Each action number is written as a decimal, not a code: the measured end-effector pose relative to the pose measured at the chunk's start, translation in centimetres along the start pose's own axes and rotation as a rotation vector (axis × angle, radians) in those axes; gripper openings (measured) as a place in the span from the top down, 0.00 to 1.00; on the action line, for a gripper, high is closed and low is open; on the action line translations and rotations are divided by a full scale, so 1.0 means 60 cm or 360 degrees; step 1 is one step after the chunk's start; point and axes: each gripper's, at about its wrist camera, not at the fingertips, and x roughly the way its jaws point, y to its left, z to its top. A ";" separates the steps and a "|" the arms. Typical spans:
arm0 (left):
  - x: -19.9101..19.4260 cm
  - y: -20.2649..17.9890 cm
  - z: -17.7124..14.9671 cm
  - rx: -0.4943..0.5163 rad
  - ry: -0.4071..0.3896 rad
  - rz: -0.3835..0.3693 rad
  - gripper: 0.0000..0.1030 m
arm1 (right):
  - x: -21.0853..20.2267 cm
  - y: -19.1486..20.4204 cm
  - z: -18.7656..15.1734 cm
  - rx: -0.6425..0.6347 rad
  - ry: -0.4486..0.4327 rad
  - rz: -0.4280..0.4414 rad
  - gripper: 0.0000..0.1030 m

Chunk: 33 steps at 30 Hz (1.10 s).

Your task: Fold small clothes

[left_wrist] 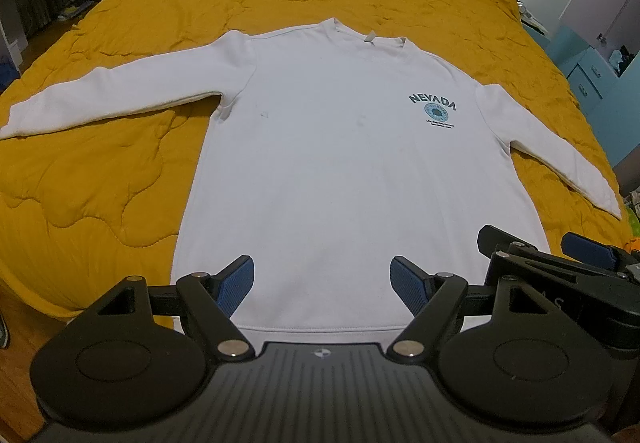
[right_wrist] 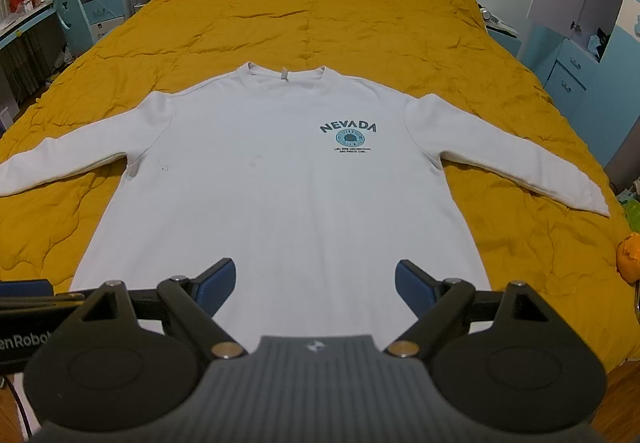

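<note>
A white long-sleeved sweatshirt (left_wrist: 340,163) with a blue NEVADA print (left_wrist: 434,105) lies flat and face up on the yellow quilt, both sleeves spread out to the sides. It shows the same way in the right wrist view (right_wrist: 280,195). My left gripper (left_wrist: 322,279) is open and empty, just above the hem near its left part. My right gripper (right_wrist: 316,281) is open and empty above the hem's right part; it also shows in the left wrist view (left_wrist: 552,243). Neither touches the cloth.
The yellow quilt (right_wrist: 320,15) covers the whole bed. A desk and shelves with clutter (right_wrist: 52,3) stand at the left, blue drawers (right_wrist: 568,71) at the right. An orange object (right_wrist: 628,255) sits at the bed's right edge. Wooden floor (left_wrist: 16,383) shows below.
</note>
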 end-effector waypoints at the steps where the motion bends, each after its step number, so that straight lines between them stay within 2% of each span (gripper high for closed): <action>1: 0.001 0.000 0.000 -0.0001 0.0002 -0.0002 0.12 | 0.000 0.000 -0.001 -0.0001 0.0000 -0.0003 0.20; 11: 0.007 0.003 -0.008 -0.0018 0.0021 -0.0008 0.12 | 0.008 0.005 -0.003 -0.0008 0.0021 -0.0002 0.20; 15: 0.009 0.028 -0.005 -0.0077 -0.0015 -0.0103 0.12 | 0.010 0.006 -0.001 -0.0002 0.0000 0.0053 0.20; 17: 0.012 0.071 -0.003 -0.0205 -0.0063 -0.0249 0.12 | 0.009 0.017 0.006 -0.0046 -0.0081 0.0139 0.20; 19: 0.016 0.127 -0.001 -0.0372 -0.0136 -0.0404 0.17 | 0.007 0.042 0.017 -0.0158 -0.0223 0.0245 0.20; 20: 0.019 0.158 0.002 -0.0456 -0.0172 -0.0435 0.20 | 0.007 0.057 0.022 -0.0226 -0.0300 0.0295 0.20; 21: 0.021 0.190 0.004 -0.0527 -0.0212 -0.0438 0.20 | 0.010 0.077 0.028 -0.0305 -0.0376 0.0333 0.20; 23: 0.023 0.258 0.011 -0.0653 -0.0326 -0.0362 0.19 | 0.027 0.126 0.040 -0.0487 -0.0523 0.0388 0.20; 25: 0.027 0.339 0.016 -0.0809 -0.0462 -0.0315 0.19 | 0.054 0.176 0.049 -0.0627 -0.0611 0.0441 0.20; 29: 0.047 0.476 0.021 -0.1140 -0.0680 -0.0338 0.23 | 0.128 0.280 0.066 -0.0850 -0.0599 0.0559 0.20; 31: 0.064 0.532 0.019 -0.1302 -0.0781 -0.0341 0.26 | 0.169 0.331 0.062 -0.0991 -0.0600 0.0555 0.20; 33: 0.087 0.580 0.016 -0.1456 -0.0862 -0.0280 0.29 | 0.207 0.375 0.050 -0.1149 -0.0643 0.0512 0.20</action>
